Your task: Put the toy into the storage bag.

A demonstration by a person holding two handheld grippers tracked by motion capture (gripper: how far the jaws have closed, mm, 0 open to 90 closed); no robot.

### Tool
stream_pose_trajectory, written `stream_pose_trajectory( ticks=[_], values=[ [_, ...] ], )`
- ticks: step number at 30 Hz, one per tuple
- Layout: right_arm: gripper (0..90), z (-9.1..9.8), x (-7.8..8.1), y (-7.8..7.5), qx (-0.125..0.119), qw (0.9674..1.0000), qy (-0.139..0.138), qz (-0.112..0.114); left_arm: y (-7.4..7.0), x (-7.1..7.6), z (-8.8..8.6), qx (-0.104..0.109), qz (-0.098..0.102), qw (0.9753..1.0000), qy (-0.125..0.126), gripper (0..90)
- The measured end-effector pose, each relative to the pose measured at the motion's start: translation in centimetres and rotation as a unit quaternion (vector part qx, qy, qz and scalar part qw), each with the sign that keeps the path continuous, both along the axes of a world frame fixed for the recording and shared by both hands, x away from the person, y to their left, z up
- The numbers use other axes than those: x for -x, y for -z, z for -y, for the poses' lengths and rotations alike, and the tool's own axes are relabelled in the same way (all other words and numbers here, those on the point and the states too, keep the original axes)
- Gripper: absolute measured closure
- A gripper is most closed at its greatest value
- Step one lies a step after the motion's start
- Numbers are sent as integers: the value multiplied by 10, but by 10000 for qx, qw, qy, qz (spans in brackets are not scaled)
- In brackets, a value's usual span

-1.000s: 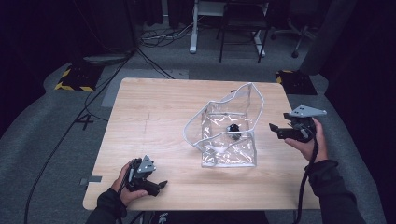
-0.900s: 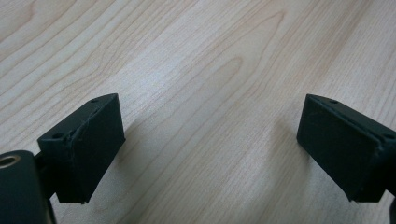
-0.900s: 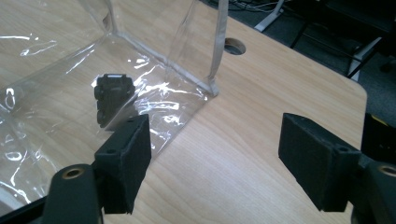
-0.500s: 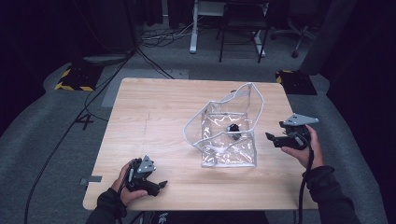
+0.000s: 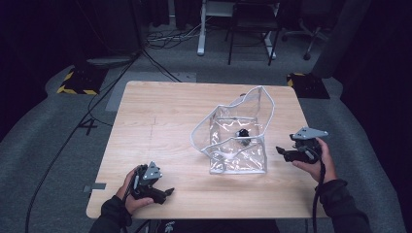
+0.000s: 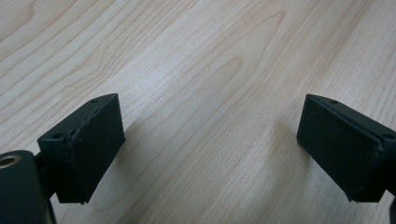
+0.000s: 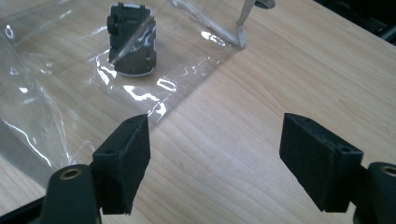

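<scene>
A clear plastic pouch with a white zip rim stands open near the middle of the wooden table. A small black object sits inside it, seen through the film. My right gripper is held just right of the pouch, jaws open, nothing between them. My left gripper rests near the table's front left edge, jaws wide open over bare wood.
Beyond the table stand a white desk frame and a chair on grey carpet. Cables trail across the floor at left. Yellow-black striped plates lie by the far corners.
My right gripper has come down and slightly toward the front along the pouch's right side. The left gripper has stayed put.
</scene>
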State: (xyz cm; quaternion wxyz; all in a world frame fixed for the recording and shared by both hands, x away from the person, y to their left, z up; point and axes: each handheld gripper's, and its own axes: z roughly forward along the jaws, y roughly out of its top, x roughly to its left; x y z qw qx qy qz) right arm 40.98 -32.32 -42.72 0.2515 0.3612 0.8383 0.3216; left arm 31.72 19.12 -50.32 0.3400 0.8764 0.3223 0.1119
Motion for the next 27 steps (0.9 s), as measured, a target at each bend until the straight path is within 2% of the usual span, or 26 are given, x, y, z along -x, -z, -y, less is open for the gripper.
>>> stream_pose_trajectory(
  ticks=[14, 21, 26, 27],
  values=[
    [243, 7, 15, 27, 137, 9997, -43, -212, 0, 0, 0, 15, -16, 10000, -5, 77],
    [238, 15, 24, 40, 90, 9994, 1, -332, 0, 0, 0, 2, -1, 10000, -4, 77],
    [230, 21, 33, 50, 54, 9990, -51, -444, 0, 0, 0, -9, 7, 10000, -3, 77],
    [228, 23, 34, 52, 106, 9989, -87, -450, 0, 0, 0, -8, 7, 10000, -3, 77]
  ],
)
